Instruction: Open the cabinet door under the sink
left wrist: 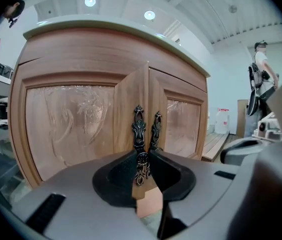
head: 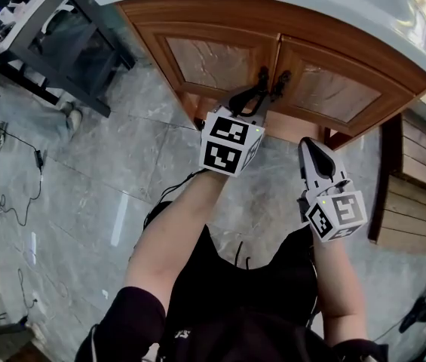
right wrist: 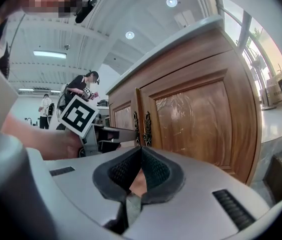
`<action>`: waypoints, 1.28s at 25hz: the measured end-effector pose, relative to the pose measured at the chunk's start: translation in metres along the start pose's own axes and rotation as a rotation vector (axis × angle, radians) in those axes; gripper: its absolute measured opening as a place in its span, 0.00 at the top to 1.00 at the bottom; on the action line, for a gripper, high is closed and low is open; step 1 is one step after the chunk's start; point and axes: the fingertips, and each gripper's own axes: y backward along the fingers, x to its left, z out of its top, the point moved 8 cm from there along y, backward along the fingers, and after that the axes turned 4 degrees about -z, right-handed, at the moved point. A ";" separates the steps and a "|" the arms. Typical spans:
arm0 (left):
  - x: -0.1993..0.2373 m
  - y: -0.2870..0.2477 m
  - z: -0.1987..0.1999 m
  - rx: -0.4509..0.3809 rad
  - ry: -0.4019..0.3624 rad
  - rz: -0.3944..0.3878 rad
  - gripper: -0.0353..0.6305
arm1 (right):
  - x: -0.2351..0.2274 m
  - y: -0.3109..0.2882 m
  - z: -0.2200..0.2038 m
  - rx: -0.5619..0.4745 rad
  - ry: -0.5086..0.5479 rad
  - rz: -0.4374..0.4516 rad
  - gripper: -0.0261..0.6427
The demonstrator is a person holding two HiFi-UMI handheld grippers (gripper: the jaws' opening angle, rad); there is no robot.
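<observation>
Dark metal fills our left tongs (left wrist: 144,158). It is the ornate handle (left wrist: 139,126) of the left door (left wrist: 71,129), pinched near its lower end, with the pads drawn in only as far as the handle allows. Our right tongs (right wrist: 140,151) are closed tight on nothing and hang level, off to the right and short of the right door (right wrist: 195,119).

Just beside the gripped handle is its twin (left wrist: 156,129) on the right door. The two sit either side of the middle seam of the cabinet (head: 220,21), under the pale counter (left wrist: 111,25). Grey tile floor (head: 122,164) spreads out below us.

As for progress, we judge the reach and the grip to be done. The left door's inner edge seems to stand a little proud of the right door at the seam, but the wide lens may be bending it, so we would not swear it has cracked open. The pull that swings the door out on its hinges is what remains.
</observation>
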 end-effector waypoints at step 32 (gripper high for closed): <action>-0.004 0.076 -0.025 -0.006 -0.021 -0.132 0.81 | 0.061 -0.089 0.048 0.057 0.106 0.346 0.80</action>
